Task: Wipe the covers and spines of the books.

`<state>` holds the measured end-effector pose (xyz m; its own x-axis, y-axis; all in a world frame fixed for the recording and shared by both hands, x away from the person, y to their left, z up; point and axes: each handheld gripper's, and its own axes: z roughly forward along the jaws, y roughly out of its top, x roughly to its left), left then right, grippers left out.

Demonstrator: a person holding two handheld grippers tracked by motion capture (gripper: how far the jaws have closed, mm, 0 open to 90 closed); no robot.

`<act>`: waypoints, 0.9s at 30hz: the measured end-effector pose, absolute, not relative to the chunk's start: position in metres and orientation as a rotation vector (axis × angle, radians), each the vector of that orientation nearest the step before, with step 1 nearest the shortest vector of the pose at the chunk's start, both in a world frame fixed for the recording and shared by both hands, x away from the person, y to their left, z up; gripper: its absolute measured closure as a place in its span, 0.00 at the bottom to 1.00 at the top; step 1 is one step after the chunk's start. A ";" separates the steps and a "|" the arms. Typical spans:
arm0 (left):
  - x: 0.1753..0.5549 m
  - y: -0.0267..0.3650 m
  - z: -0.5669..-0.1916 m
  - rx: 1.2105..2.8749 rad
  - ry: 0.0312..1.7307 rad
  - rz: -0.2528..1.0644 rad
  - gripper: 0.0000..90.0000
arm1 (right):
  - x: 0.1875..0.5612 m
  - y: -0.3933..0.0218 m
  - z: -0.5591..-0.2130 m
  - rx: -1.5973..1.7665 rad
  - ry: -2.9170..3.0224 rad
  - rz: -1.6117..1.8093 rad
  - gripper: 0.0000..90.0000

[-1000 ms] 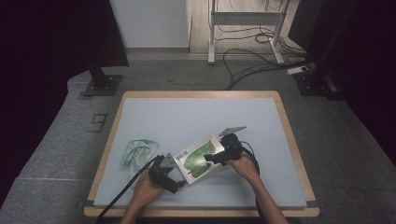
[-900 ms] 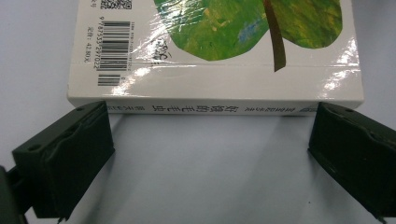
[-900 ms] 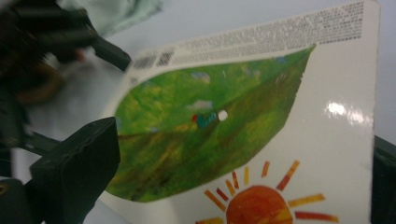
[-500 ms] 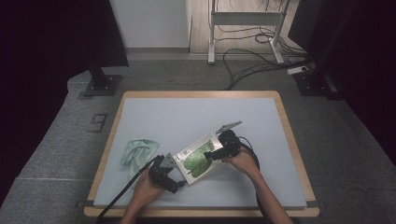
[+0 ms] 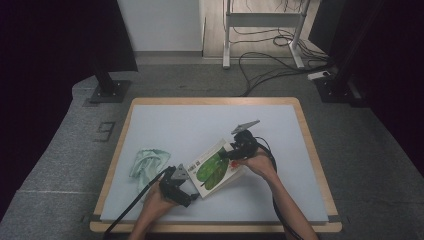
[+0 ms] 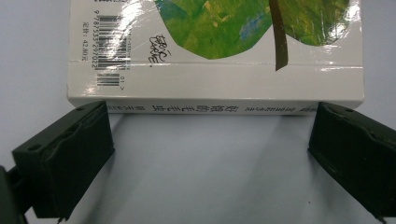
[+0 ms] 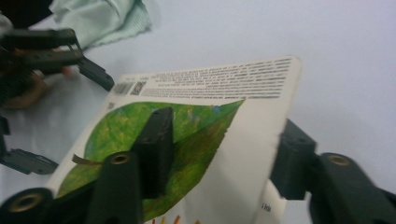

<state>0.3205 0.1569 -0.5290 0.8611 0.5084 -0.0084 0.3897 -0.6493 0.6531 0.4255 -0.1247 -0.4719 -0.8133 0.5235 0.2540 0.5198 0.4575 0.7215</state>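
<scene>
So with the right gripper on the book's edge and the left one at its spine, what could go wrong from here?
The right gripper, whose jaws have just been closing, has the book between them near one edge, so the glossy cover could slip out or bend as it lifts. The left gripper stands open against the spine, bracing rather than holding; the book could slide past it. The cloth lies close beside the left hand and might get dragged.

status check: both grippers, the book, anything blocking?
Left hand-held gripper open, jaws at book's spine edge, not clamped. Right hand-held gripper has just been closing, cover of book between jaws, edge lifted. Green cloth lies left of book, apart.
</scene>
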 end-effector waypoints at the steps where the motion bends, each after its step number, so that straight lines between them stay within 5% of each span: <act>1: 0.321 0.157 -0.529 2.356 0.648 0.229 0.00 | 0.425 -0.126 -0.471 0.957 2.674 1.338 0.60; 10: 0.320 0.157 -0.529 2.352 0.655 0.230 0.00 | 0.420 -0.136 -0.462 0.825 2.652 1.472 0.81; 27: 0.333 0.157 -0.524 2.257 0.709 0.093 0.02 | 0.405 -0.156 -0.453 0.678 2.661 1.556 0.85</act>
<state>0.3327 0.1573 -0.5237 0.8436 0.5170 -0.1454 0.4624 -0.5615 0.6863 0.4049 -0.1556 -0.4535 -0.9075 0.3552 0.2243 0.3697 0.4217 0.8280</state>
